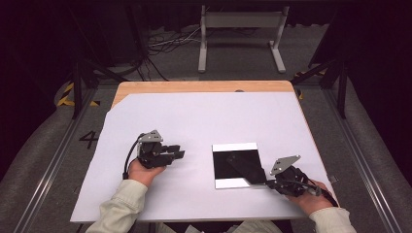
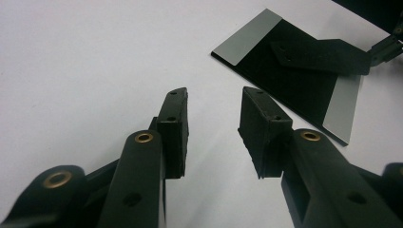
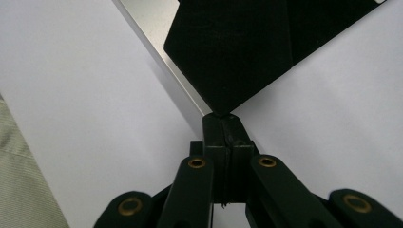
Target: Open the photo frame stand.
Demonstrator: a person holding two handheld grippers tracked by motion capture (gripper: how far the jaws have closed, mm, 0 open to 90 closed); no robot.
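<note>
A flat square plate [image 1: 224, 167], black with a silver strip along two opposite edges, lies on the white sheet right of centre. Over it slants a thin black panel [image 1: 245, 166], raised at its near right corner. My right gripper [image 1: 267, 183] is shut on that corner; in the right gripper view the jaws [image 3: 222, 118] meet on the tip of the black panel [image 3: 247, 47] above the plate's silver strip [image 3: 161, 52]. My left gripper [image 1: 180, 151] rests left of the plate, open with nothing between its fingers [image 2: 214, 95]. From there I see the plate [image 2: 294, 90] and the panel [image 2: 323, 57].
A large white sheet [image 1: 194, 121] covers most of the wooden table [image 1: 194, 86]. Beyond the far edge stand a metal frame [image 1: 240, 29] and loose cables on the floor. Rails run along both sides of the table.
</note>
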